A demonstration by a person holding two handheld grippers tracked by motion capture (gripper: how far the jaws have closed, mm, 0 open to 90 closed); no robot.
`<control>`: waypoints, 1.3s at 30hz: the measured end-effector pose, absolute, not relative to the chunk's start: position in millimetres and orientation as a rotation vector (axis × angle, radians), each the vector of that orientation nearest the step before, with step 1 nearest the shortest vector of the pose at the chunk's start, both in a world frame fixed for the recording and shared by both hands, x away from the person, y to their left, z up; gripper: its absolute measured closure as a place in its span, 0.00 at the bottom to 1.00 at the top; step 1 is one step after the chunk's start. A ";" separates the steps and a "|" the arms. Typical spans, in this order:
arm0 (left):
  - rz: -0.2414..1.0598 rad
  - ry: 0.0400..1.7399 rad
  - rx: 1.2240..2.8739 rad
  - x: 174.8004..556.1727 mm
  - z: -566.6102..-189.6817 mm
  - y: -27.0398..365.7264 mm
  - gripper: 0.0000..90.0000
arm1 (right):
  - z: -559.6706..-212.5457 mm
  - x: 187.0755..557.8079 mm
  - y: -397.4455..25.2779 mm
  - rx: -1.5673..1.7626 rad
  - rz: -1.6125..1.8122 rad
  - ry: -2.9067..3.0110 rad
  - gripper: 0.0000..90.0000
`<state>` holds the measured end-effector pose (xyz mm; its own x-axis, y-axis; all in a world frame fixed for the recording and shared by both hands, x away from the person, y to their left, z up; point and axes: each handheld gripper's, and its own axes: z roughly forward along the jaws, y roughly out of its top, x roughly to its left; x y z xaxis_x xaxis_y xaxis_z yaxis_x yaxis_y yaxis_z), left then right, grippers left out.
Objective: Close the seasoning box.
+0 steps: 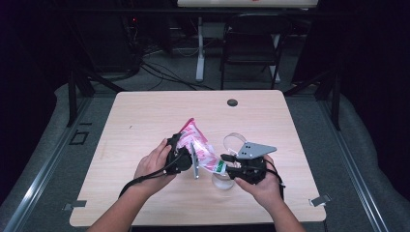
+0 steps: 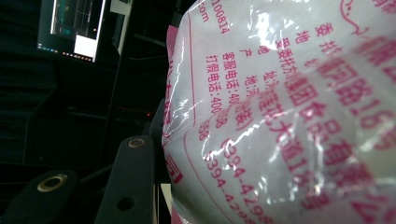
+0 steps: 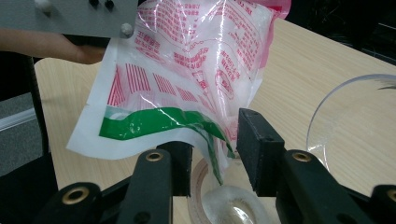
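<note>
A clear plastic bag [image 1: 198, 145] with pink print and a green strip hangs over the wooden table [image 1: 145, 116], between my two grippers. My left gripper [image 1: 186, 151] is shut on the bag's upper part. In the left gripper view the bag [image 2: 280, 116] presses close against one black finger [image 2: 133, 177] and hides the other. My right gripper [image 1: 226, 162] stands open at the bag's lower end. In the right gripper view [image 3: 215, 154] the green-striped corner of the bag [image 3: 196, 70] dips between the two spread jaws without being pinched.
A clear glass cup [image 1: 222, 181] [image 3: 229, 205] stands on the table right under the bag's corner. A clear round piece [image 1: 234, 141] [image 3: 350, 121] sits just beyond the right gripper. A black grommet [image 1: 232, 102] marks the far edge, with a chair [image 1: 251, 43] behind the table.
</note>
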<state>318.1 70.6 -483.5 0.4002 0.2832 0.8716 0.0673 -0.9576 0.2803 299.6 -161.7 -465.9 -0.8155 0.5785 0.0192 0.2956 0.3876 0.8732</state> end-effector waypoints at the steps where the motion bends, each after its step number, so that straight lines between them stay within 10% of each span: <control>1: 1.593 0.305 2.452 318.2 -483.1 70.4 0.66 | -465.6 299.4 -161.7 0.763 1.397 2.360 0.75; 13: 1.601 0.286 2.435 316.7 -482.9 67.8 0.66 | -463.3 297.1 -164.1 0.727 1.409 2.370 0.99; 39: 1.641 0.241 2.417 314.7 -480.9 57.1 0.67 | -464.2 301.1 -175.3 0.791 1.396 2.358 1.00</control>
